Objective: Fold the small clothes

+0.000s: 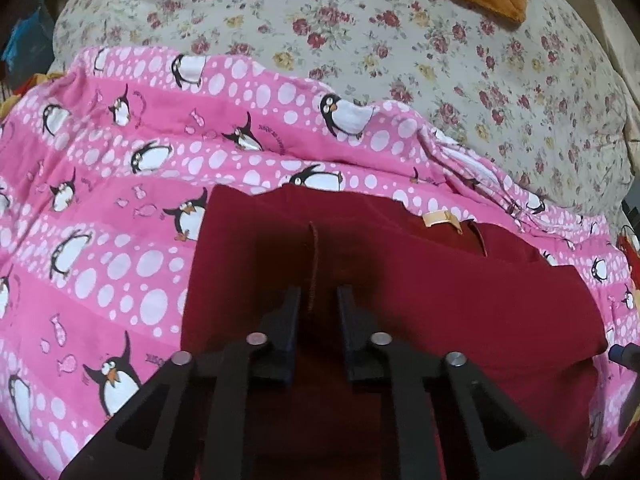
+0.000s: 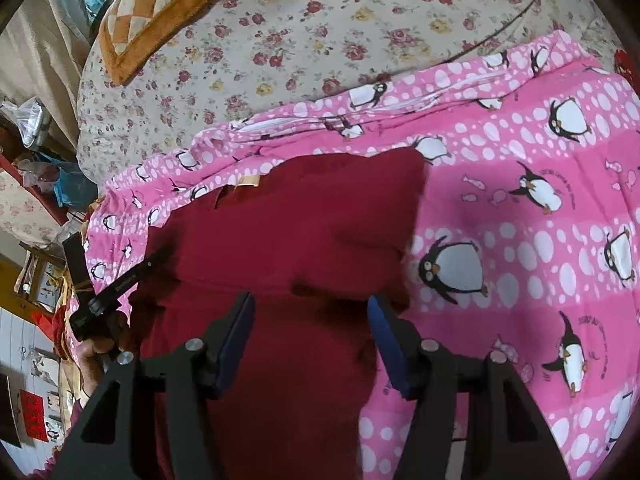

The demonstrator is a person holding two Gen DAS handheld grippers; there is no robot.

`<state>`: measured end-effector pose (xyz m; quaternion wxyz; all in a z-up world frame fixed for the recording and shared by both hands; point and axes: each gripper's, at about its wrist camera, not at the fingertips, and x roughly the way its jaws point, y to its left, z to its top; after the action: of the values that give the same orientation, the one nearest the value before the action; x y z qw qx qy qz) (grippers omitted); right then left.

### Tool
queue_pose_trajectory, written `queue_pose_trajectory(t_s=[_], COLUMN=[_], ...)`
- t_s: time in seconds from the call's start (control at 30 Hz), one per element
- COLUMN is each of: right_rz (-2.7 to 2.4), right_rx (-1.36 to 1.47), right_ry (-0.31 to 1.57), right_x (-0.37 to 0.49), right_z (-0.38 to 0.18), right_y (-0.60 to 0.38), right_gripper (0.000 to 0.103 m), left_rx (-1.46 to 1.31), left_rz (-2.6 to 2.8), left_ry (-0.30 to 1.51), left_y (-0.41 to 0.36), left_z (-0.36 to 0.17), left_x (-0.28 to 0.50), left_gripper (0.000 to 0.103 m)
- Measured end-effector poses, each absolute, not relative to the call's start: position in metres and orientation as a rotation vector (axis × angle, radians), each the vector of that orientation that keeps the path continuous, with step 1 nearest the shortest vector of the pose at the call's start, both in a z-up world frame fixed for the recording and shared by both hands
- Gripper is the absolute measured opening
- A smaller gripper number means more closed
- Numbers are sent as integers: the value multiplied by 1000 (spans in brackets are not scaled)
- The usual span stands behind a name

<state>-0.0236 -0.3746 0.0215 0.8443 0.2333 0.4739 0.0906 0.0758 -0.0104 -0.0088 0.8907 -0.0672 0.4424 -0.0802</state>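
A dark red garment (image 1: 400, 288) lies folded on a pink penguin-print sheet (image 1: 100, 208); a tan label (image 1: 438, 218) shows near its far edge. My left gripper (image 1: 319, 300) is low over the garment, its jaws narrowly apart around a raised ridge of red fabric (image 1: 313, 264). In the right wrist view the same garment (image 2: 288, 240) fills the middle. My right gripper (image 2: 311, 312) is open above its near part, holding nothing. The left gripper's handle and the hand on it (image 2: 100, 312) show at the left edge.
The pink sheet (image 2: 520, 220) lies on a floral bedspread (image 1: 400, 40). An orange checked cushion (image 2: 160, 12) rests at the far side of the bed. Shelves with clutter (image 2: 36, 160) stand beyond the bed's left edge.
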Motion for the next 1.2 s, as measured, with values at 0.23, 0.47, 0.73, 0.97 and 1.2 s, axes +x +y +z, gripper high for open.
queue_pose_trajectory(t_s=[0.23,0.47,0.73,0.97,1.2], right_rz=[138,73,87,8,-80], right_rx=[439,276,559,333,355], right_ry=[963,990,1028,1049,1009], right_x=[-30,-25,-1,7,0], right_z=[31,23,-7,-36,-4], right_y=[-382,-372,-391,-376,-386], right_gripper=[63,65,69,41,40], left_rx=[-280,-288,-217,-189,-184], left_rz=[-279,-250,-194,-165,-149], left_ry=[865,933,966,1027,1025], left_y=[14,16,19,18,17], left_z=[31,18,14,-5,-6], left_x=[62,67,58,58,55], left_gripper=[0,0,0,0,0])
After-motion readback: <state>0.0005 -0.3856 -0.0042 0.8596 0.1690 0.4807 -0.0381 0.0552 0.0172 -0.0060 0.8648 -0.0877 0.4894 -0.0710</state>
